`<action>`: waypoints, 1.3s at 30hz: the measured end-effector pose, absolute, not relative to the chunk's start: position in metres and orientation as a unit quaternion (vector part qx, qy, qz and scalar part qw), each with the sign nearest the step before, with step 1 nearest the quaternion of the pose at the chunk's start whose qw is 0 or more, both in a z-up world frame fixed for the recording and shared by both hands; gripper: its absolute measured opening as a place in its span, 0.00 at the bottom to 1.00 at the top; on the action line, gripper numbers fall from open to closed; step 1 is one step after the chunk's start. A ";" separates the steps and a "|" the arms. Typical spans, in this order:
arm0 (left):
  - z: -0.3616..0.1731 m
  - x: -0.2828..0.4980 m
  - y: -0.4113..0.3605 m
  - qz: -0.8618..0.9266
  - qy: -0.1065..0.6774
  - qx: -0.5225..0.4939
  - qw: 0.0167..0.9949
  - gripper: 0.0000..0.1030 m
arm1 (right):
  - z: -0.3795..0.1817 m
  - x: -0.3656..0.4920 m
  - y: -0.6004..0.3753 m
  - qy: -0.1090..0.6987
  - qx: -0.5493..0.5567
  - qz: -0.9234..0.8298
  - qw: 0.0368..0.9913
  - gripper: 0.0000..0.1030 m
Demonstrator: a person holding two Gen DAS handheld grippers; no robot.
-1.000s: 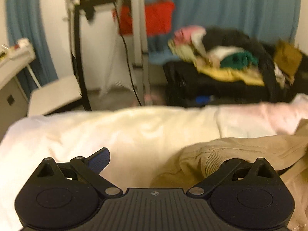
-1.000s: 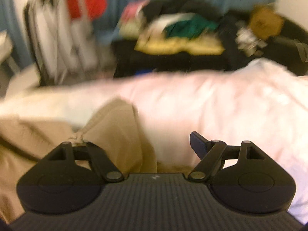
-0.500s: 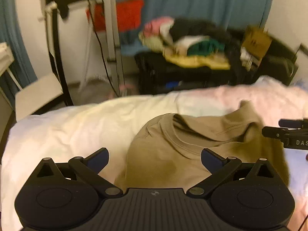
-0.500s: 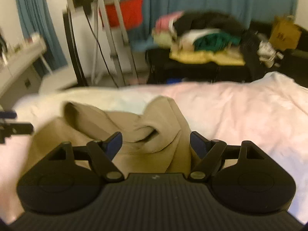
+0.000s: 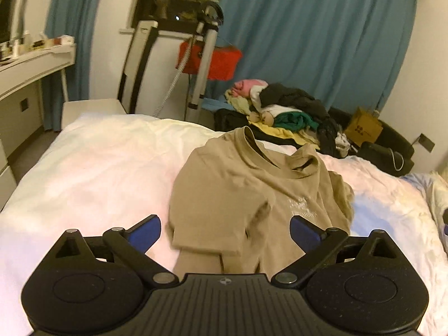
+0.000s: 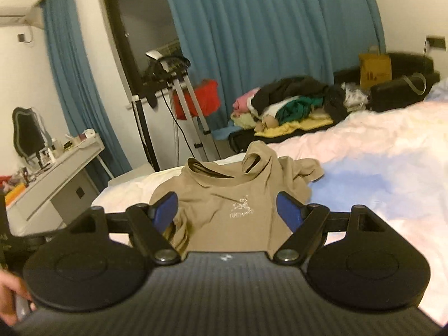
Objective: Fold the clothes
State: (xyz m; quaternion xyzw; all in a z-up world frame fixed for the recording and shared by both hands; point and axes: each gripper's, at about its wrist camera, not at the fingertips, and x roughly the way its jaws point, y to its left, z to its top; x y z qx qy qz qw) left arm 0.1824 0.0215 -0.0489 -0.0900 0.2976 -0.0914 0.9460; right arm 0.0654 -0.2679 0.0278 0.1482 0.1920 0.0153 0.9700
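A tan T-shirt (image 5: 246, 193) with a white chest print lies front up on the white bed sheet (image 5: 98, 173), collar toward the far edge, sleeves and right side rumpled. It also shows in the right wrist view (image 6: 238, 196). My left gripper (image 5: 225, 231) is open and empty, held above the shirt's near part. My right gripper (image 6: 226, 211) is open and empty, raised above the shirt's lower part.
A heap of mixed clothes (image 5: 282, 112) lies on a dark case beyond the bed. A white desk (image 6: 56, 173) stands at the left. A metal stand with a red cloth (image 5: 207, 58) is by the blue curtain (image 5: 316, 42). A brown paper bag (image 5: 362, 127) sits at the right.
Both grippers let go of the shirt, opened, and pulled back and up. The shirt, held bunched a second ago, now lies spread on the bed.
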 end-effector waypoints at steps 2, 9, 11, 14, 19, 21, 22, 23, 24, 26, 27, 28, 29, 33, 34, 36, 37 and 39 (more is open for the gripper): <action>-0.047 0.155 0.024 -0.093 0.287 -0.094 0.949 0.96 | 0.021 0.049 -0.267 0.183 0.147 0.016 0.972 0.77; -0.062 0.131 0.027 -0.098 0.303 -0.140 0.938 0.90 | -0.023 0.029 -0.280 0.188 0.173 0.026 0.967 0.77; -0.070 0.142 0.031 -0.091 0.312 -0.157 0.933 0.88 | -0.029 0.033 -0.280 0.195 0.166 0.027 0.966 0.77; -0.083 0.159 0.037 -0.080 0.325 -0.181 0.925 0.83 | -0.031 0.035 -0.283 0.196 0.174 0.034 0.964 0.76; -0.103 0.187 0.048 -0.061 0.347 -0.222 0.909 0.74 | -0.040 0.039 -0.286 0.202 0.179 0.028 0.962 0.77; -0.113 0.204 0.051 -0.056 0.355 -0.241 0.902 0.71 | -0.044 0.042 -0.286 0.208 0.178 0.025 0.961 0.76; -0.117 0.213 0.052 -0.052 0.357 -0.253 0.898 0.69 | -0.046 0.045 -0.287 0.211 0.177 0.024 0.961 0.76; -0.122 0.222 0.054 -0.048 0.358 -0.266 0.894 0.67 | -0.048 0.048 -0.287 0.214 0.176 0.023 0.961 0.77; -0.127 0.231 0.053 -0.046 0.357 -0.281 0.890 0.66 | -0.050 0.052 -0.287 0.217 0.175 0.023 0.960 0.77; -0.136 0.250 0.052 -0.044 0.353 -0.311 0.881 0.63 | -0.055 0.061 -0.286 0.222 0.175 0.021 0.959 0.76; -0.141 0.258 0.053 -0.043 0.351 -0.325 0.877 0.62 | -0.058 0.066 -0.287 0.225 0.176 0.019 0.958 0.77; -0.145 0.266 0.054 -0.041 0.349 -0.337 0.874 0.60 | -0.061 0.072 -0.287 0.229 0.178 0.017 0.957 0.76; -0.150 0.273 0.055 -0.037 0.346 -0.349 0.870 0.56 | -0.065 0.077 -0.288 0.233 0.182 0.014 0.955 0.76; -0.166 0.298 0.063 -0.020 0.339 -0.407 0.848 0.44 | -0.082 0.100 -0.297 0.256 0.210 0.012 0.944 0.76; -0.168 0.303 0.065 -0.014 0.338 -0.413 0.846 0.35 | -0.087 0.105 -0.299 0.261 0.219 0.012 0.940 0.76; -0.171 0.313 0.071 -0.002 0.342 -0.417 0.842 0.18 | -0.096 0.115 -0.303 0.270 0.238 0.012 0.933 0.76; -0.169 0.318 0.074 0.000 0.341 -0.412 0.845 0.12 | -0.099 0.118 -0.305 0.273 0.246 0.010 0.930 0.76; -0.160 0.327 0.080 0.002 0.331 -0.395 0.857 0.07 | -0.104 0.125 -0.308 0.277 0.259 0.006 0.925 0.76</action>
